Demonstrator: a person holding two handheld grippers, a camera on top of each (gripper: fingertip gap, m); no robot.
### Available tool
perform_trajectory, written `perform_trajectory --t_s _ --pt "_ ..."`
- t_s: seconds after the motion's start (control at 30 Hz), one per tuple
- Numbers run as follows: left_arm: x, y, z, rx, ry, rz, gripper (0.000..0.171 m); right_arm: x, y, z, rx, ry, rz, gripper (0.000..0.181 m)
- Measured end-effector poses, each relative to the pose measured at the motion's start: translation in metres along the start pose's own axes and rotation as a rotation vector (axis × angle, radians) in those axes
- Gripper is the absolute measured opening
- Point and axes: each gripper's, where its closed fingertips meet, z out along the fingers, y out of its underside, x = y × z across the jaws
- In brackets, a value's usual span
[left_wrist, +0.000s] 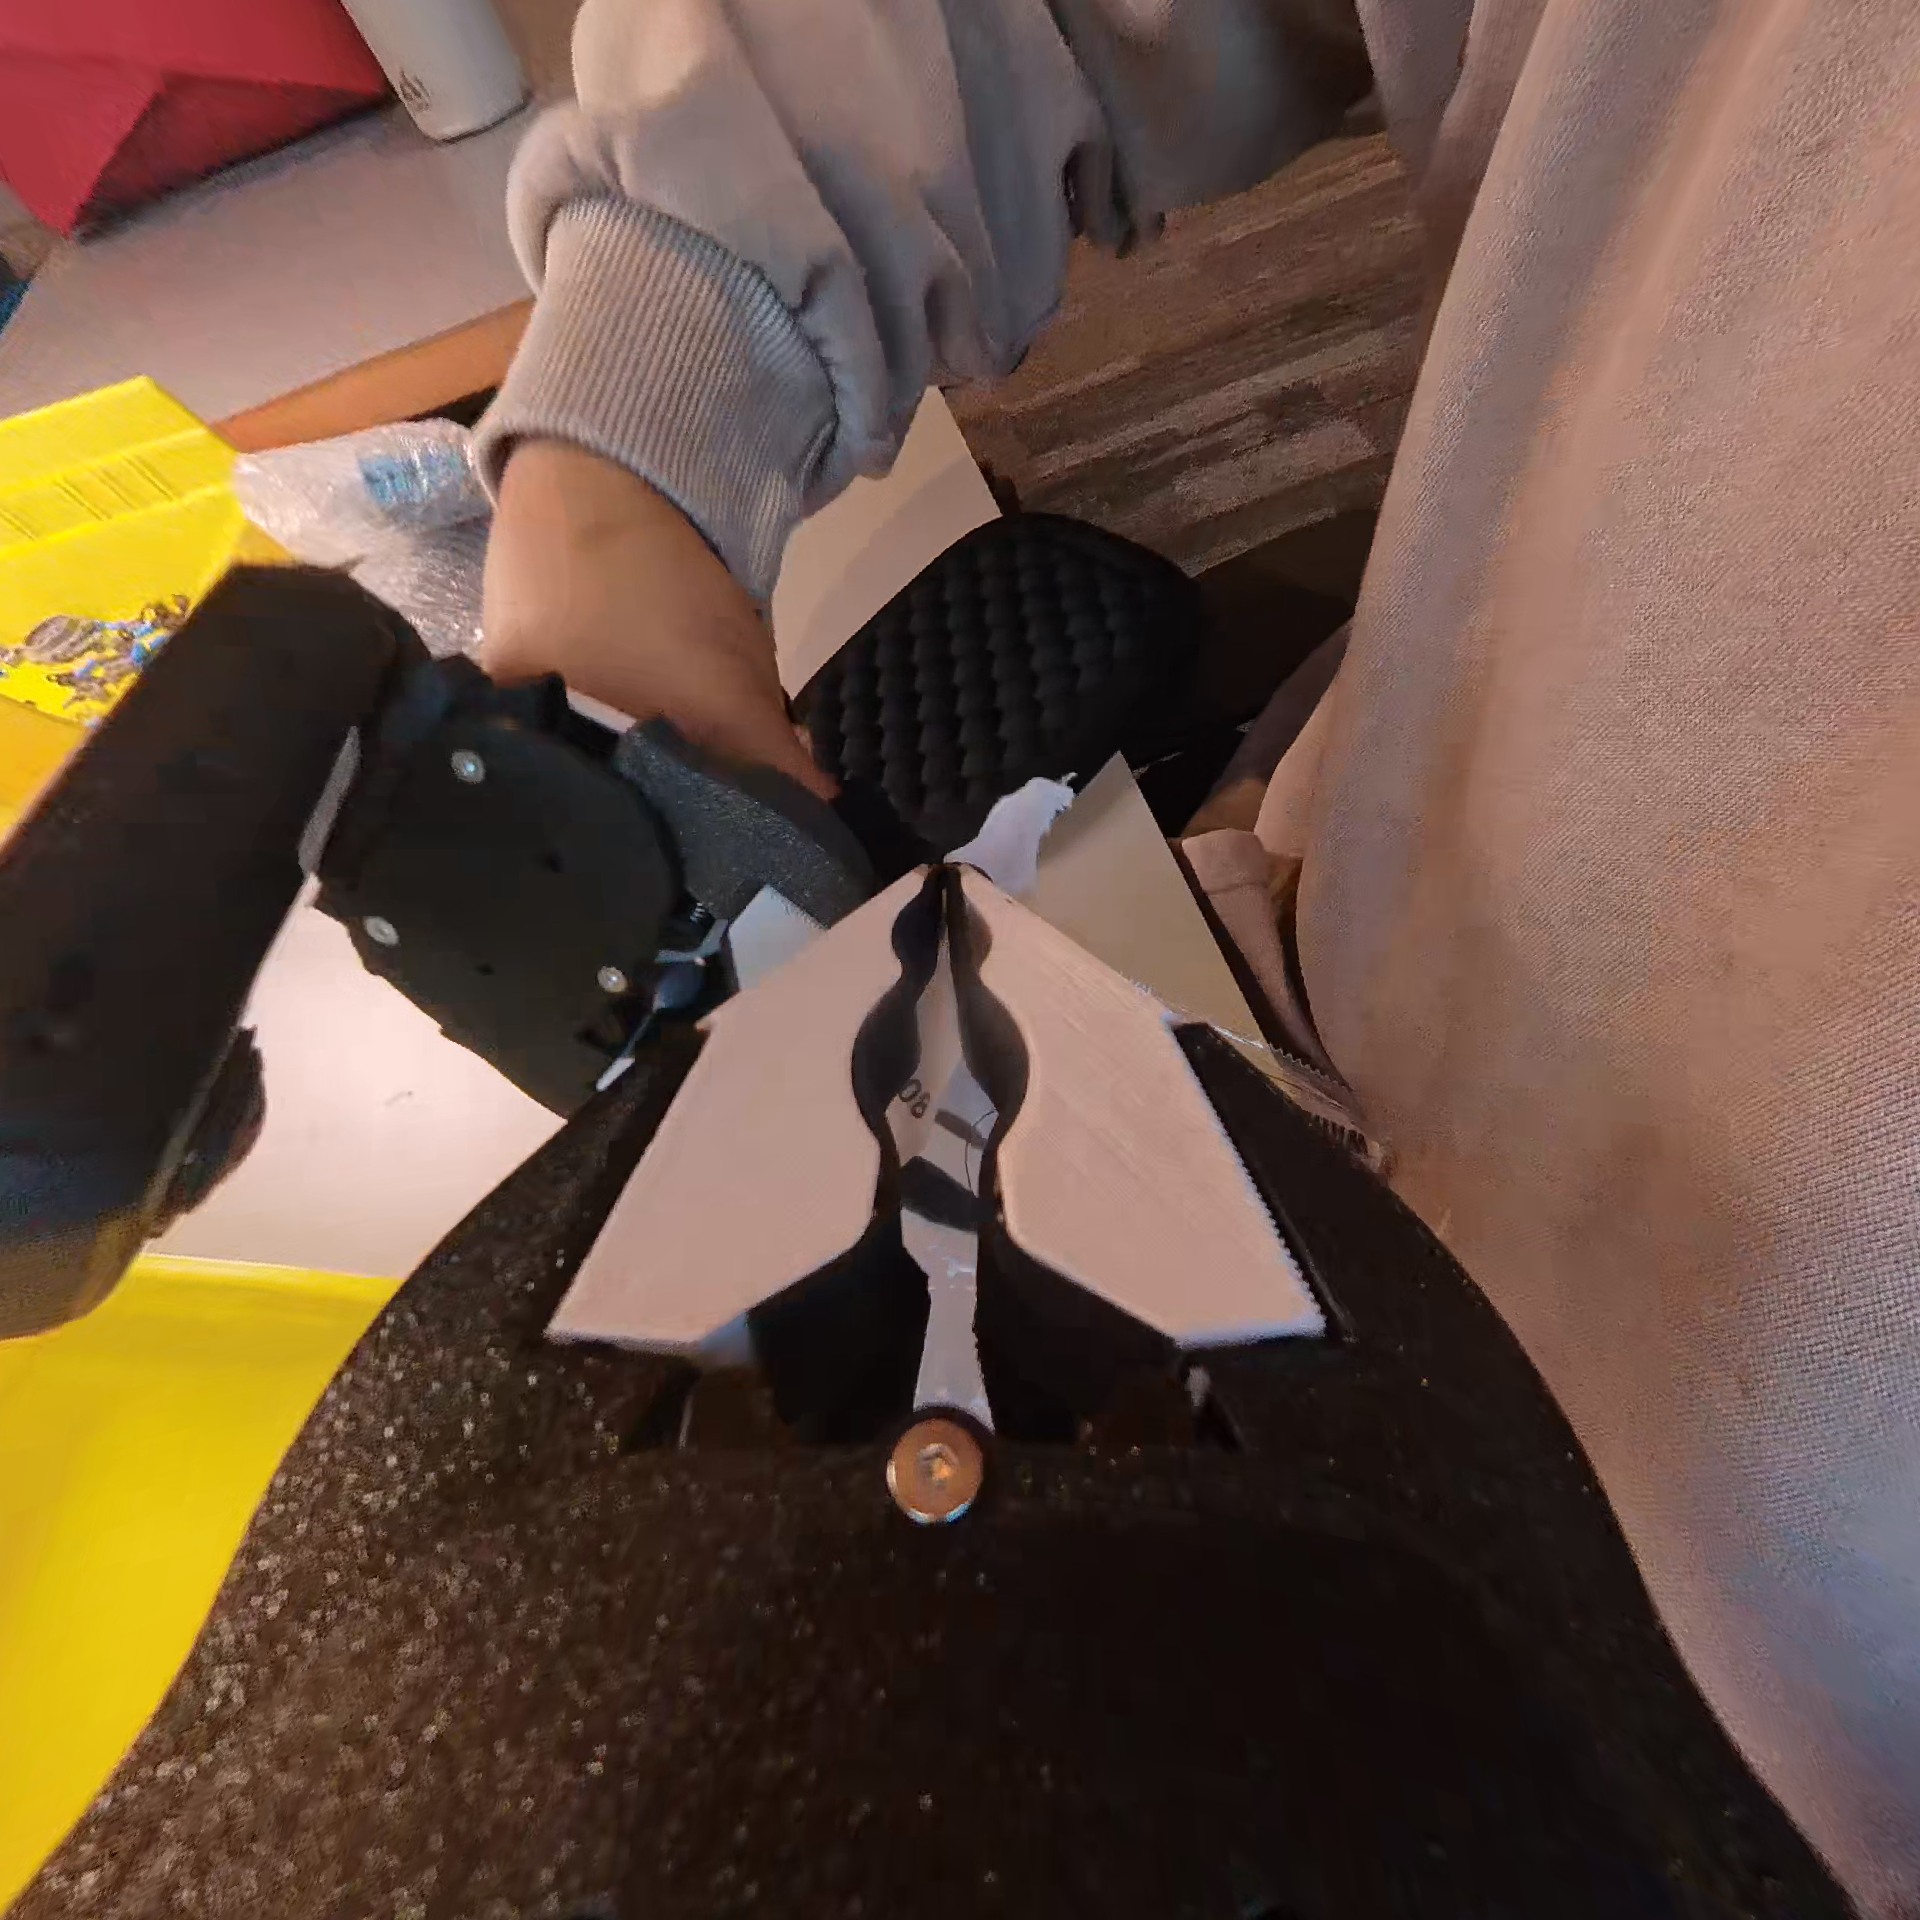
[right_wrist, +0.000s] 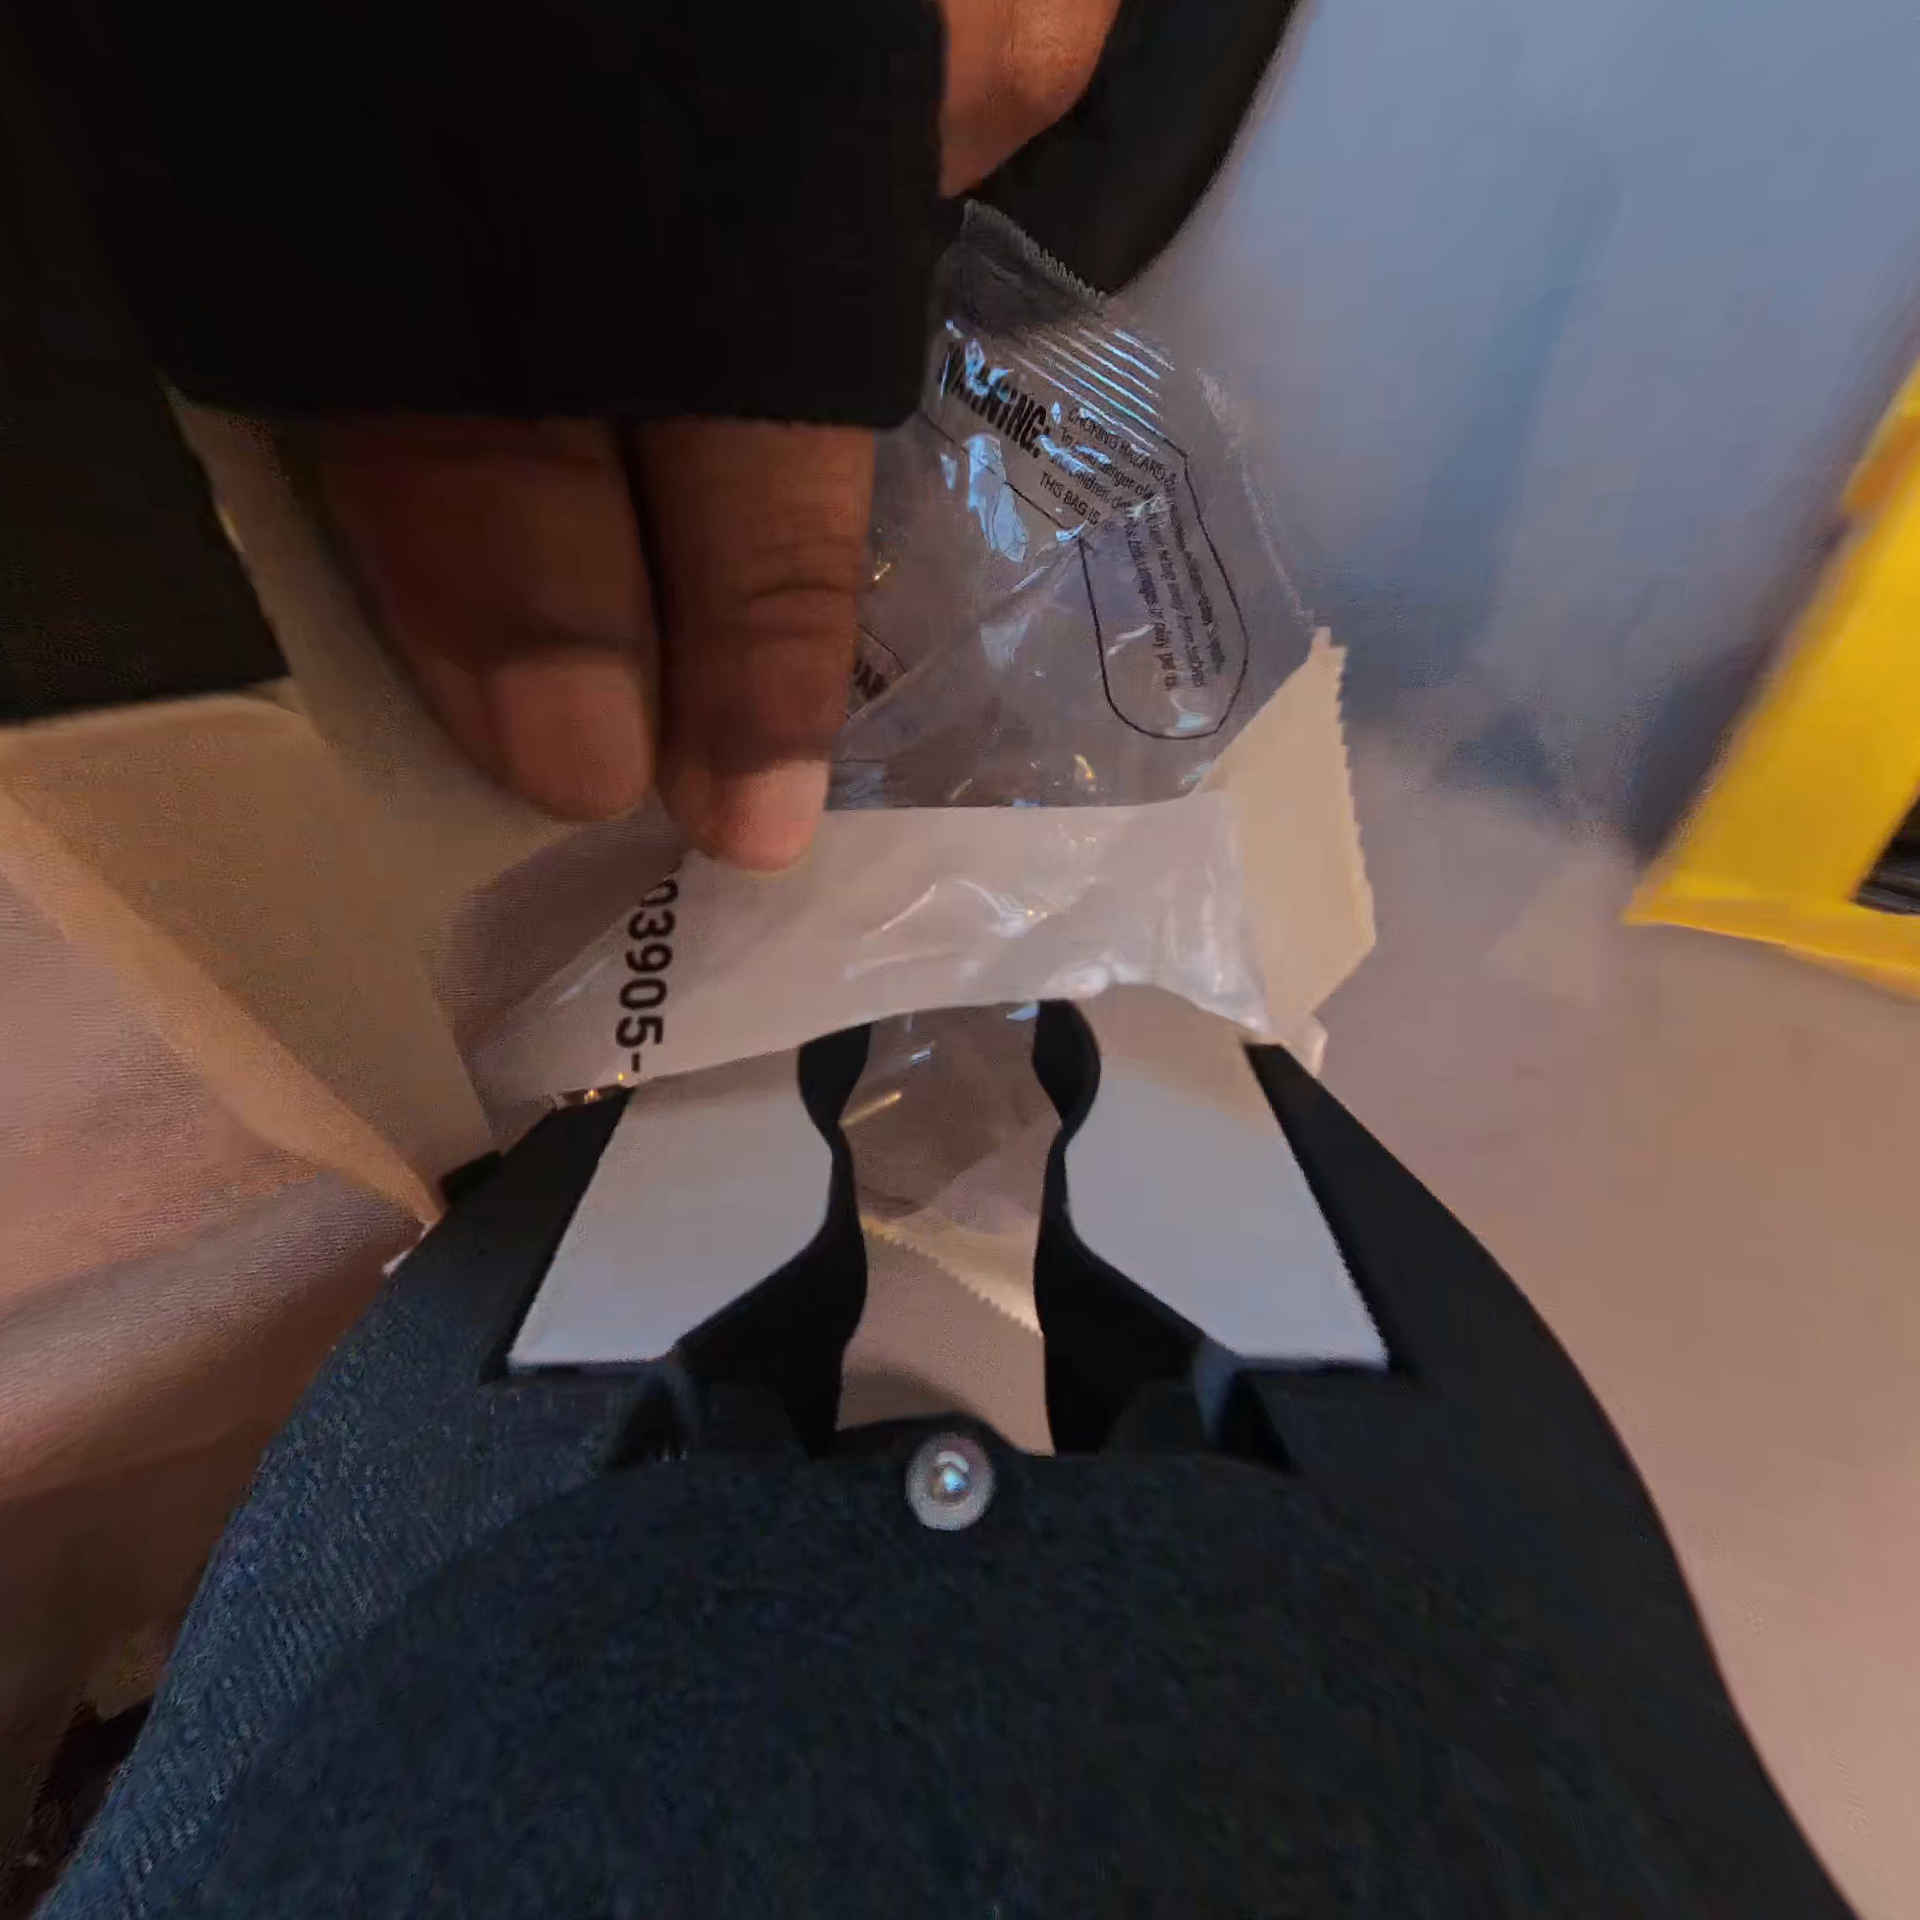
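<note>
Pale tabletop (right_wrist: 1558, 1195) under a limp, slippery clear plastic bag (right_wrist: 1049, 644). Left gripper (left_wrist: 945, 883) pinches shut, seemingly on its white strip; right gripper (right_wrist: 940, 1049) gapes around the lower edge, best gripped at the serrated seam.

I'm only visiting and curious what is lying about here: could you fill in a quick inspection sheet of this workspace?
Surface: pale tabletop, partly covered.
Things handled: clear plastic bag with a white printed strip, pinched by a hand.
Clutter: yellow box, bubble wrap, white container.
Grippers: left gripper shut on the plastic bag; right gripper open, bag edge between its fingers.
Cables: nothing seen.
Surroundings: beige cloth, wood-look floor.
</note>
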Motion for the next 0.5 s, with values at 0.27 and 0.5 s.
perform_trajectory --t_s 0.27,0.5 --pt "-0.031 0.013 -0.101 0.269 -0.207 -0.324 0.041 -0.028 -0.014 -0.003 0.241 -0.096 -0.149 0.021" --pt "0.017 0.076 -0.074 0.183 -0.033 -0.651 0.004 -0.020 -0.020 -0.004 0.273 0.051 -0.205 0.000"
